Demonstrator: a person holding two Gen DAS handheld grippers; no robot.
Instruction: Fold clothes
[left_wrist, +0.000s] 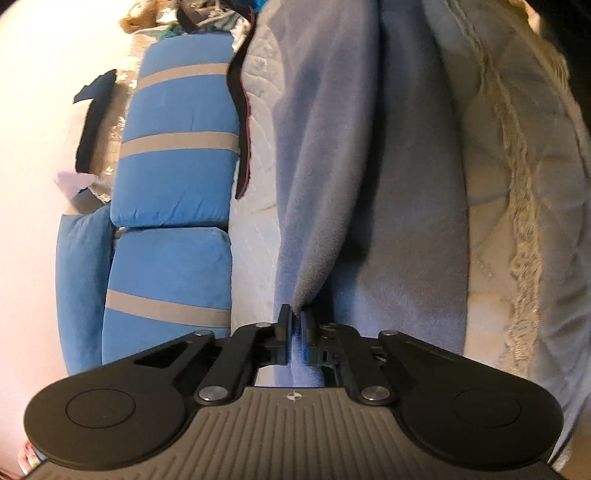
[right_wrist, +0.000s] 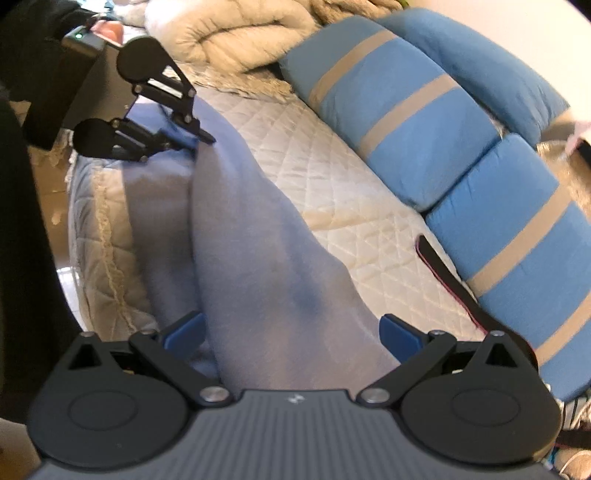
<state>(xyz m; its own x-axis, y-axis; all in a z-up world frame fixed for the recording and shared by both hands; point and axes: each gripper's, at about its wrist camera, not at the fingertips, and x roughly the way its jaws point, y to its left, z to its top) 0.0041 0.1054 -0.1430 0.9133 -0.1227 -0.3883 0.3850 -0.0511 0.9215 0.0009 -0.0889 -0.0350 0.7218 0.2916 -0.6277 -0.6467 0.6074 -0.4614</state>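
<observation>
My left gripper (left_wrist: 294, 326) has its jaws pinching a corner of the soft, fleecy lavender-blue garment (left_wrist: 369, 166). My right gripper (right_wrist: 291, 332) jaws stand spread, the cloth running between them. The garment lies rumpled lengthwise on the cream quilted bed (right_wrist: 332, 177), beside blue cushions (right_wrist: 399, 122) with tan stripes. Its far end is cut off.

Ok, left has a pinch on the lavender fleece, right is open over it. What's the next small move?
Probably close the right gripper on the lavender fleece. Its jaws stand wide open astride the raised fold, while the left gripper is already clamped on the far end, so both ends could lift together.
</observation>
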